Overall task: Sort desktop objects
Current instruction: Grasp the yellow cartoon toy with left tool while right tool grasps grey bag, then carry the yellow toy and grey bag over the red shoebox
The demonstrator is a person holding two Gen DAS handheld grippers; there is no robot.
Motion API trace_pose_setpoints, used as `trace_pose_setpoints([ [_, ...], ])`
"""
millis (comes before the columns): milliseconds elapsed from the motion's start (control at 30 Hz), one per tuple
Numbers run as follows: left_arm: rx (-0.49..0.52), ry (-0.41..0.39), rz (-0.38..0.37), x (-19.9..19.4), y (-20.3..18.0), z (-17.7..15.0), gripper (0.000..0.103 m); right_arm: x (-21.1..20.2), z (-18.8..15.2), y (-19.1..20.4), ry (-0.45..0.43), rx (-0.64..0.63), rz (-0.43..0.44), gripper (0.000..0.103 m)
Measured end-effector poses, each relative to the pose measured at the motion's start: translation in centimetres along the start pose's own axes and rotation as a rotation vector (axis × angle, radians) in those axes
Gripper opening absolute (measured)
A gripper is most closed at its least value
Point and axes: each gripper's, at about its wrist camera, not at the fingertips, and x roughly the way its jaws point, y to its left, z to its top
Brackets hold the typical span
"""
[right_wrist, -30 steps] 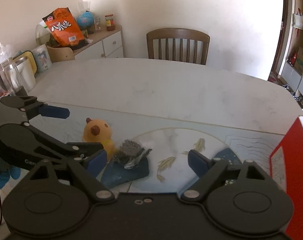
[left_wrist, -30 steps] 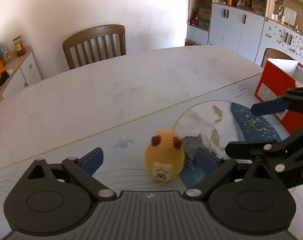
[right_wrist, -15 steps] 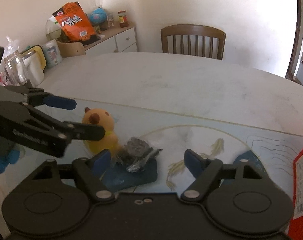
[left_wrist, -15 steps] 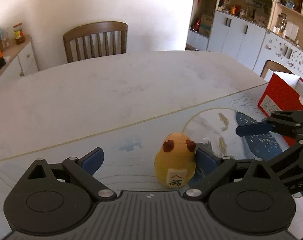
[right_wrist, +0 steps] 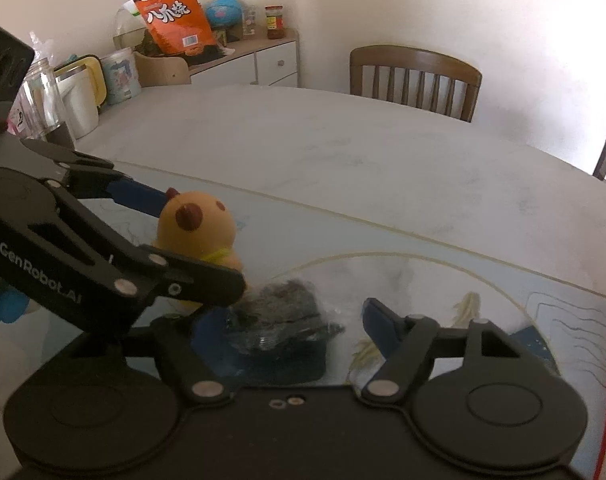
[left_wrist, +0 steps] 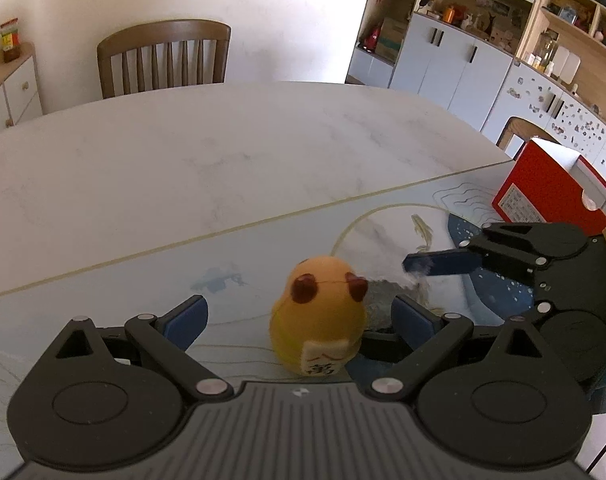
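Observation:
A yellow round toy (left_wrist: 319, 320) with two brown spots stands on the printed mat, between the jaws of my left gripper (left_wrist: 299, 320). The jaws are closing; the left pad is well clear of the toy and the right pad is close beside it. Just right of the toy lies a crumpled dark wrapper (right_wrist: 279, 316), between the jaws of my right gripper (right_wrist: 291, 324), which are closing with a gap left on the right side. A left-gripper finger (right_wrist: 139, 198) reaches around the toy (right_wrist: 199, 232) and hides part of the right gripper's left pad.
A red box (left_wrist: 543, 196) stands on the mat at the right. The white table (left_wrist: 223, 160) stretches behind to a wooden chair (left_wrist: 163, 56). A kettle (right_wrist: 79, 96), a glass jar (right_wrist: 39, 100) and an orange snack bag (right_wrist: 171, 16) stand at the far left.
Both grippers have sunk toward the mat and drawn nearer each other. The toy sits deeper between the left jaws. The right jaws have narrowed around the wrapper.

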Motion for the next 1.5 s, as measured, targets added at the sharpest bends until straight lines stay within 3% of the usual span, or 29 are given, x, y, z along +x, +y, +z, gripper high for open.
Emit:
trace_pose_setpoints([
  [133,-0.001,0.009,-0.011,0.3,0.0,-0.1,0.087,0.1,0.0,-0.1,0.002,0.004,0.014,0.067],
  [300,0.007,0.018,-0.007,0.4,-0.3,-0.2,0.068,0.1,-0.3,-0.3,0.006,0.016,0.030,0.063],
  [400,0.013,0.020,-0.006,0.3,-0.4,-0.1,0.057,0.0,-0.3,-0.3,0.012,0.019,0.034,0.049],
  [533,0.023,0.014,-0.008,0.1,-0.7,0.0,0.047,-0.3,-0.3,-0.5,0.016,0.026,0.014,0.048],
  [633,0.052,0.016,0.024,0.0,-1.3,0.0,0.046,-0.8,-0.3,-0.6,0.011,0.032,-0.005,0.047],
  [1500,0.135,-0.036,0.036,-5.2,-7.2,2.0,0.046,-8.9,0.0,-1.7,-0.093,0.059,-0.070,0.043],
])
